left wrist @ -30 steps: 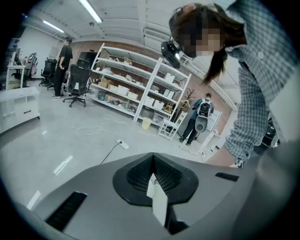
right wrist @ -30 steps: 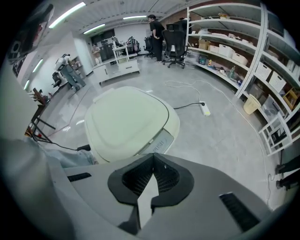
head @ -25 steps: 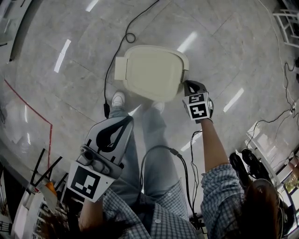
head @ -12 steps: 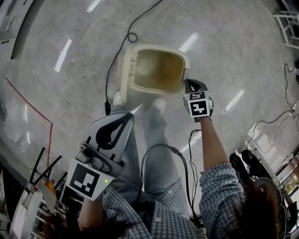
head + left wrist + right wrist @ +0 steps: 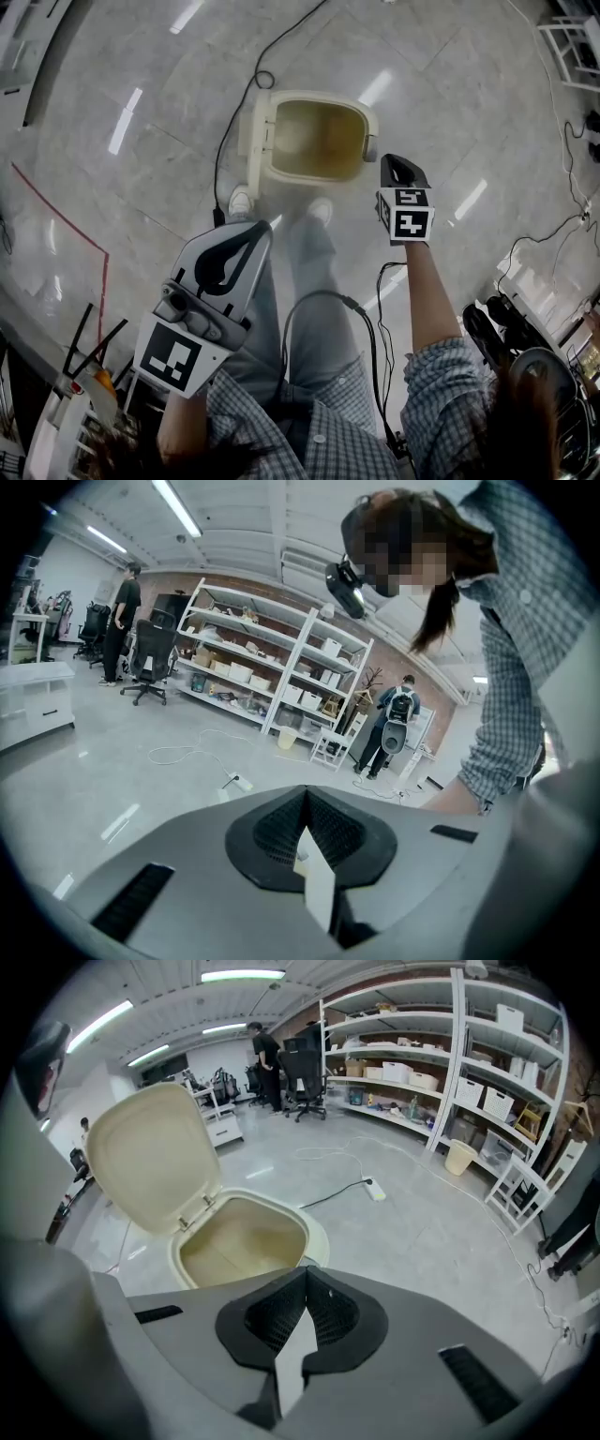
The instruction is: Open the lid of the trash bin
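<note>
While the cream-coloured plastic trash bin [image 5: 370, 131] is standing on the glossy grey tiled floor [image 5: 141, 169] just ahead of the person's feet, its mouth is showing fully open, yellowish inside and empty as far as I can see. Its rounded cream hinged lid [image 5: 155, 1162] is standing raised, close to upright, along the bin's left edge as the head view gives it. The hinge line is thus running away from the person, and the lid is lying across the opening from the right gripper [image 5: 391, 162]. That gripper is hovering just beside the bin's right front rim, apparently apart from it, with its jaws pressed together and nothing between them. The left gripper [image 5: 255, 236] is hanging well back by the person's waist, likewise pressed together on nothing; its own view is looking out at shelving, not at the bin. The right arm is sitting clearly nearer, with the bin lying to its left and a little ahead. Judging from the upright lid, the opening step is looking complete. No brand or label is reading on the bin; only black-and-white square markers are showing on the gripper cubes. A thin black cable [image 5: 230, 131] is trailing past the lid side.
</note>
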`<state>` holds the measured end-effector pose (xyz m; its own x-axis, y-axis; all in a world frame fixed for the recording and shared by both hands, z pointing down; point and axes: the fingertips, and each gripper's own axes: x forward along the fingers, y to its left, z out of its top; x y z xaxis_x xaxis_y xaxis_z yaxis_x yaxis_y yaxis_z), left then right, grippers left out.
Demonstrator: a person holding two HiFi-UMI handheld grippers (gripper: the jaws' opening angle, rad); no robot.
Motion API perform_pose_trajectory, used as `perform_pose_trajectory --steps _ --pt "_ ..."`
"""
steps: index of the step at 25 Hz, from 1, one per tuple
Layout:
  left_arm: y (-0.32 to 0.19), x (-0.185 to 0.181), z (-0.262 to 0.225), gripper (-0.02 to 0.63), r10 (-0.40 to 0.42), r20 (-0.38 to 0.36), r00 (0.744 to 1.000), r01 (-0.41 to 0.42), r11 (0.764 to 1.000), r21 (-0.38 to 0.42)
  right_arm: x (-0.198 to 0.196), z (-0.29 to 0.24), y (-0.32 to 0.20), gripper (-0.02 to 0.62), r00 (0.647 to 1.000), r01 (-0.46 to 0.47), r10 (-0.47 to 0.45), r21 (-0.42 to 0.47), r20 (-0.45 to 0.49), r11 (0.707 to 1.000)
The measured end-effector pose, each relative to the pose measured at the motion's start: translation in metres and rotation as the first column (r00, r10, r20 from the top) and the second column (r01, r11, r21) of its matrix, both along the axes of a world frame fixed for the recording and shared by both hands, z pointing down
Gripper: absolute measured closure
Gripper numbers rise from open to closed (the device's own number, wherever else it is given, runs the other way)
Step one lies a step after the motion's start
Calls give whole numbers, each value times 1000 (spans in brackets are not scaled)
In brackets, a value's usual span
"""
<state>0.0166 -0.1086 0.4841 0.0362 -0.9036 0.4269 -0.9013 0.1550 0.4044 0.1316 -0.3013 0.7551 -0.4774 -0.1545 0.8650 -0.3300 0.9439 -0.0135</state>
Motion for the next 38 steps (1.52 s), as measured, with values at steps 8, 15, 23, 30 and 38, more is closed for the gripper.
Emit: perform_pose_trajectory --steps 8,15,23,30,38 --pt "11 -14 -27 606 15 46 999 -16 999 35 -13 -73 5 577 990 -1 -14 104 143 995" --pt "19 -28 -57 606 25 95 995 -32 997 72 -21 -141 15 577 960 -88 52 122 276 989" --pt "28 -43 -105 606 33 146 989 -50 992 117 -32 -221 31 577 931 -140 75 161 358 977" --pt "35 -43 -150 606 49 171 984 -79 982 171 -35 -299 43 577 891 -192 98 173 443 966" --pt "42 -57 -197 606 41 217 975 -92 968 234 -38 -382 57 577 854 -218 71 230 516 948"
